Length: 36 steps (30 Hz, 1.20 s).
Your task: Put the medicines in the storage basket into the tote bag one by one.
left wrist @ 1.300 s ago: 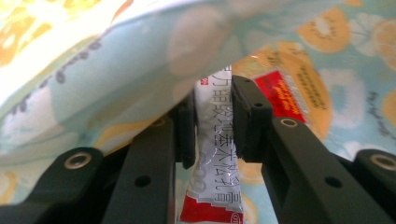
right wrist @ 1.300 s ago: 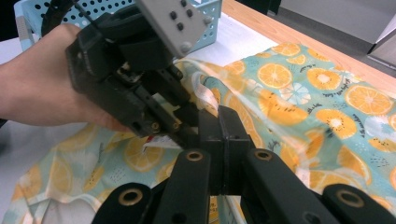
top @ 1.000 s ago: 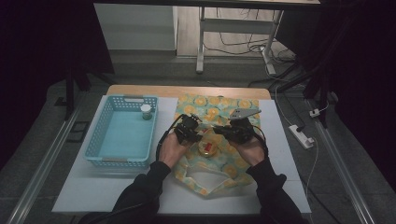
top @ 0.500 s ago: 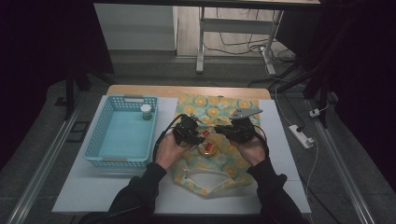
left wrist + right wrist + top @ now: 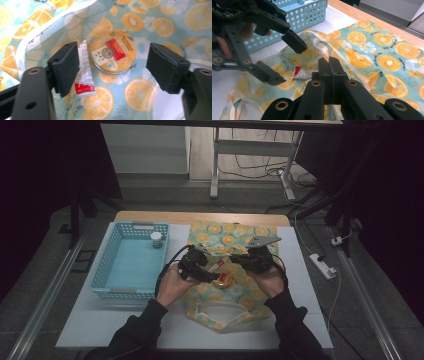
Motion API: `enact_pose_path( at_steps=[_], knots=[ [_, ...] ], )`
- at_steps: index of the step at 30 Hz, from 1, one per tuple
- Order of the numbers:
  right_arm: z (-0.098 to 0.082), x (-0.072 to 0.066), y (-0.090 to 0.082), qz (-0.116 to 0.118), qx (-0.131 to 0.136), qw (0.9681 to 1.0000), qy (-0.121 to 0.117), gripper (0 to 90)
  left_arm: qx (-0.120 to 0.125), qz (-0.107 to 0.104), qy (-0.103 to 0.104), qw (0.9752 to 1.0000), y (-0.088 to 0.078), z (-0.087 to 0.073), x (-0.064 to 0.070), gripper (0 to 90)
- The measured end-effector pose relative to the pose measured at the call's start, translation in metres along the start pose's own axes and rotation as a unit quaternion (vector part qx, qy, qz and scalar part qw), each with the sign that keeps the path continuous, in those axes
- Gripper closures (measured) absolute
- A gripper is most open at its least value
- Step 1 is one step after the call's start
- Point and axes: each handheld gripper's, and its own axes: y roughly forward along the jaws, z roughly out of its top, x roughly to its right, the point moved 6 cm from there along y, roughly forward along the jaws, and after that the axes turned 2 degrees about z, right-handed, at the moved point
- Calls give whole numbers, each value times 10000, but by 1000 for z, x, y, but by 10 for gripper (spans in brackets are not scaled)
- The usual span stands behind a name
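Left claw (image 5: 112,67) has just been opening, and its pads now stand apart with nothing pressed between them: released. Below the gap lie a round orange tin (image 5: 113,55) and a small white-and-red sachet (image 5: 83,72), both resting on the fruit-print bag (image 5: 235,270). In the high view the left claw (image 5: 202,270) sits a touch higher and further from the tin than a second ago, so my read is that the drop-off into or onto the bag is done and the hand is pulling out. Right claw (image 5: 329,75) is clenched on a fold of the bag's fabric near the mouth, holding the opening up; it hasn't budged. The bag lies flat on the white bench (image 5: 125,325), just right of the blue basket (image 5: 127,265), which holds a small jar (image 5: 156,240). The bag's long axis runs front to back on the bench, with its handle and open end toward the person. The tin lies flat, label up, so it has no real long axis. The sachet lies flat just beside the tin, apparently touching its edge. In the left gripper view its long axis runs up and down, with the red end at the bottom. Can't tell whether the items are inside the bag or on its top layer.
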Motion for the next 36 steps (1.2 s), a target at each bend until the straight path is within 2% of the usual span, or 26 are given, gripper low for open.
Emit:
enact_pose_path(
  at_steps=[3, 9, 18, 25, 33, 36],
  knots=[
    [0, -1, -1, 11, 9, 10000, 10, 900, 8, 11, 39, 10000, -4, 0, 1, 194],
    [1, -1, -2, 2, 26, 10000, -3, 900, -8, 86, 49, 10000, -10, -3, -2, 152],
    [3, 0, -3, 19, 46, 10000, -21, 900, 139, -46, -43, 9999, -27, -7, -11, 52],
    [3, 0, -2, 15, 40, 10000, -23, 900, 319, -14, -40, 9995, -42, -10, -25, 21],
    [3, 1, -3, 3, 51, 10000, -8, 900, 356, 204, -195, 9990, -53, -14, -45, 9],
    [4, 0, -3, 5, 62, 10000, -13, 900, 436, 146, -265, 9986, -59, -16, -52, 9]
  ],
)
